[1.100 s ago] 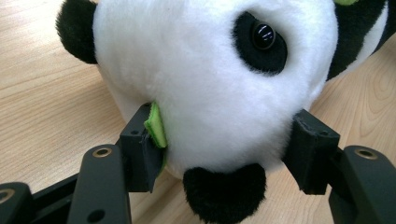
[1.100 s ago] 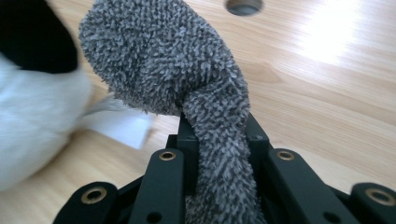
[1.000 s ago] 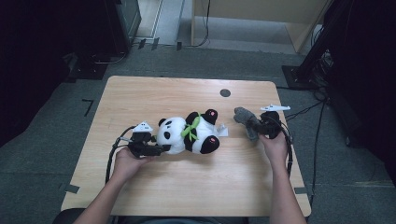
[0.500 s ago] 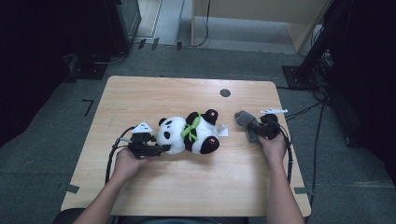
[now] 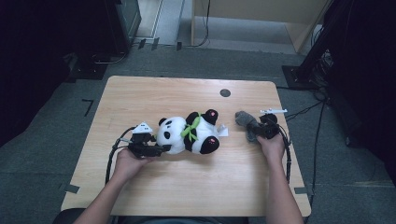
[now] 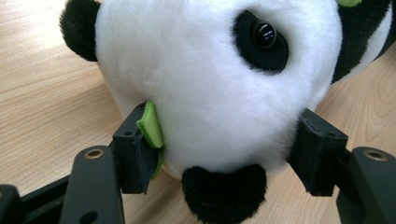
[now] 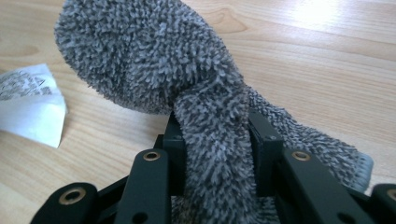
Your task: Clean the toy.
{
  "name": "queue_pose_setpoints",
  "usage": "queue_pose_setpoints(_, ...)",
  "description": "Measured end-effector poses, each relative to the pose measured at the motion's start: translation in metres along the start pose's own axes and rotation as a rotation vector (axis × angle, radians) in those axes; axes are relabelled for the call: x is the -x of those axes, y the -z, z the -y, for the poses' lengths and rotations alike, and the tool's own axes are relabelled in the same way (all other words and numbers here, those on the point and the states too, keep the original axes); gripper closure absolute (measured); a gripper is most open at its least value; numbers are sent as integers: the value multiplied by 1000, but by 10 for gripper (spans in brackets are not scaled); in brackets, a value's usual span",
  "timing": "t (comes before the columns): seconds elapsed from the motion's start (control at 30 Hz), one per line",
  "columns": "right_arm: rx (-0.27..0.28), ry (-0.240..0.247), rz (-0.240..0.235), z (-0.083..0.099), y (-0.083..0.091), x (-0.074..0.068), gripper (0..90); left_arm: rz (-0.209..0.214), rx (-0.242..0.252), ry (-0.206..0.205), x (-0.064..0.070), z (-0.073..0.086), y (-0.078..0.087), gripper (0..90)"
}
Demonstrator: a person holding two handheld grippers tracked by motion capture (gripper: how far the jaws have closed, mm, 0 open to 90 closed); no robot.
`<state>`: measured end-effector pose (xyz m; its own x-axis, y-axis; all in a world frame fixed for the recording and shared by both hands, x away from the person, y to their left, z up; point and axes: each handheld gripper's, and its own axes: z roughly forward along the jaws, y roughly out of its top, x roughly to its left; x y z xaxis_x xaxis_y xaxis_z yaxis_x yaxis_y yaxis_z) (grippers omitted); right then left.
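While the left gripper [image 5: 156, 149] sits at the panda plush's [image 5: 187, 135] head end, its jaws are clamped on the white head from both sides — a green tag [image 6: 152, 125] is squeezed under one pad. The panda lies on its side near the middle of the wooden table [image 5: 187, 186], with a white label [image 5: 222, 131] just beside it. The right gripper [image 5: 258, 133] is pinched on a fuzzy grey cloth [image 5: 245, 122] — the bunched middle sits between the jaws, and the rest flops onto the table right of the panda, apart from it.
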<state>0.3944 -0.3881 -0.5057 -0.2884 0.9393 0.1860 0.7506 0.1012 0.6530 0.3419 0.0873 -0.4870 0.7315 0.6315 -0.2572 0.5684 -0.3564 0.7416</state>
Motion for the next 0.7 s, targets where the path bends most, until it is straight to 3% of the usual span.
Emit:
queue_pose_setpoints(0.07,12,-1,15,0,0,1,666,0,0,2,0,0,0,325)
queue_pose_setpoints(0.17,25,23,96,-2,-1,4,666,-1,1,5,0,0,0,318)
queue_pose_setpoints(0.3,34,-22,94,-3,-1,11,656,-1,0,5,0,0,0,316)
queue_pose_setpoints(0.37,34,-32,94,-4,0,11,594,2,1,7,-1,0,0,315)
queue_pose_setpoints(0.6,43,4,117,-7,9,5,397,4,2,15,-1,0,-1,293)
queue_pose_setpoints(0.7,50,-8,94,-9,15,2,350,4,1,14,-1,0,0,292)
